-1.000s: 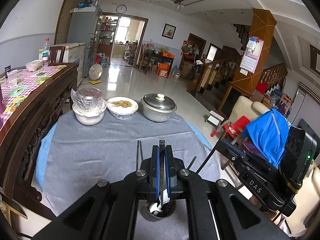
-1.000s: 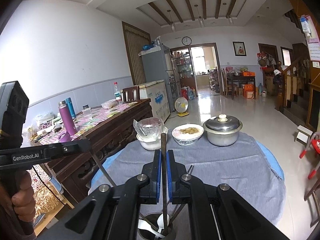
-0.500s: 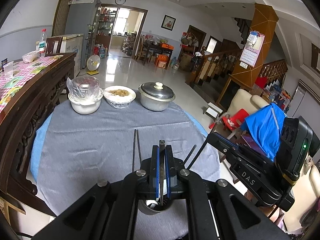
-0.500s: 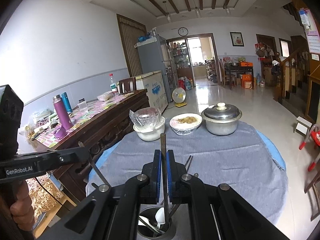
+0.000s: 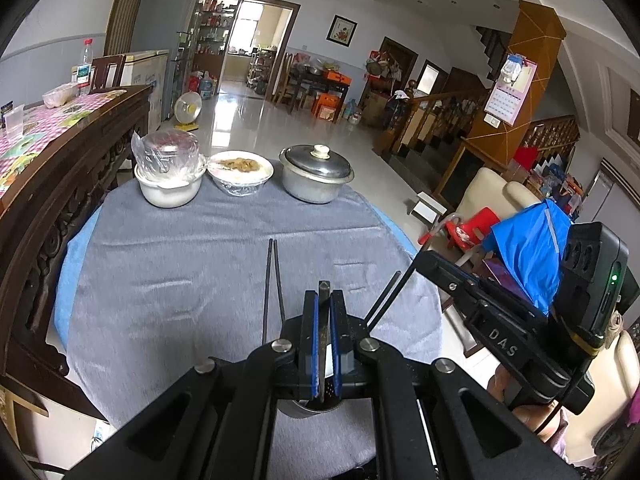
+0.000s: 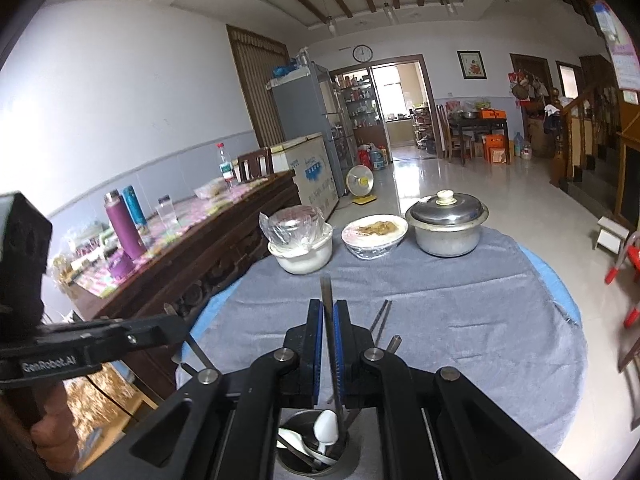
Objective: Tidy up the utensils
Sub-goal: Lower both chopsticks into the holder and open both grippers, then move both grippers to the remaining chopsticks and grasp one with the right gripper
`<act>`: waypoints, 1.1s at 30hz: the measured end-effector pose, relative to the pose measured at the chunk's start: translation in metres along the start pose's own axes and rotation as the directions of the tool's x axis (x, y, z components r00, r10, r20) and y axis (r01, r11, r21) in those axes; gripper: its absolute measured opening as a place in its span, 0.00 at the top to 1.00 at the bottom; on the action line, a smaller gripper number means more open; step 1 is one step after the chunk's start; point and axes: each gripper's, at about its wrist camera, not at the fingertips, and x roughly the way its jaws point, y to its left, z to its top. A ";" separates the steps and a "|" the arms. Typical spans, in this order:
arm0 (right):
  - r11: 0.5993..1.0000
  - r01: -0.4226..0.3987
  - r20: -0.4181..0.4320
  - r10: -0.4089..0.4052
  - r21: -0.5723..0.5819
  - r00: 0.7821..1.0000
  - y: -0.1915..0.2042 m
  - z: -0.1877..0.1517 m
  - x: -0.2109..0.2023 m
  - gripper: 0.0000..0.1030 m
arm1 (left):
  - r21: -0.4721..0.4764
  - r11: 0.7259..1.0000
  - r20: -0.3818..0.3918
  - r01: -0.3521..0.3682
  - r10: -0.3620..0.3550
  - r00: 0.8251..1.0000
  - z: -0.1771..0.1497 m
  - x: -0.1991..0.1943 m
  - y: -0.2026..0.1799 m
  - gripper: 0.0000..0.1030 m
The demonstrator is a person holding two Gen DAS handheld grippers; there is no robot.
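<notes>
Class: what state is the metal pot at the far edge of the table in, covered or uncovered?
Covered. The metal pot has its lid sitting flat on the rim, with the pale knob on top.

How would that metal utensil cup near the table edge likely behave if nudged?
The utensil cup looks tall and narrow, so it is probably tippy. Chopsticks leaning inside likely raise its balance. The grey cloth may grip its base, favouring tipping over sliding.
</notes>
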 end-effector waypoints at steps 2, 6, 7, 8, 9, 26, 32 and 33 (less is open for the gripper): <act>1.000 -0.020 0.002 0.020 0.017 1.000 -0.003 0.000 -0.002 0.92 | -0.005 1.000 -0.008 -0.001 0.001 1.000 0.000 0.001 0.001 0.94; 0.999 -0.010 0.018 0.009 0.034 1.000 -0.008 0.001 -0.006 0.90 | -0.013 1.000 -0.012 -0.013 0.013 1.000 -0.002 0.003 0.004 0.76; 0.999 -0.005 0.018 0.004 0.040 1.000 -0.009 0.001 -0.006 0.90 | -0.012 1.000 -0.011 -0.017 0.017 1.000 -0.003 0.004 0.004 0.75; 0.999 -0.004 0.016 0.003 0.048 1.000 -0.011 0.001 -0.005 0.90 | -0.011 1.000 -0.011 -0.021 0.021 1.000 -0.004 0.004 0.005 0.75; 0.999 -0.004 0.013 0.003 0.054 1.000 -0.012 0.001 -0.005 0.90 | -0.010 1.000 -0.011 -0.023 0.023 1.000 -0.005 0.004 0.005 0.75; 0.979 0.044 -0.042 -0.036 0.198 0.998 -0.053 -0.010 0.004 0.90 | -0.028 0.997 0.008 -0.078 0.078 0.997 -0.028 0.006 0.023 0.51; 0.965 0.075 -0.081 -0.056 0.251 0.995 -0.073 -0.017 0.010 0.85 | -0.085 0.981 0.026 -0.176 0.179 0.984 -0.043 0.000 0.051 0.49; 0.962 0.075 -0.087 -0.054 0.262 0.995 -0.075 -0.018 0.011 0.84 | -0.100 0.976 0.018 -0.192 0.195 0.981 -0.046 0.001 0.058 0.48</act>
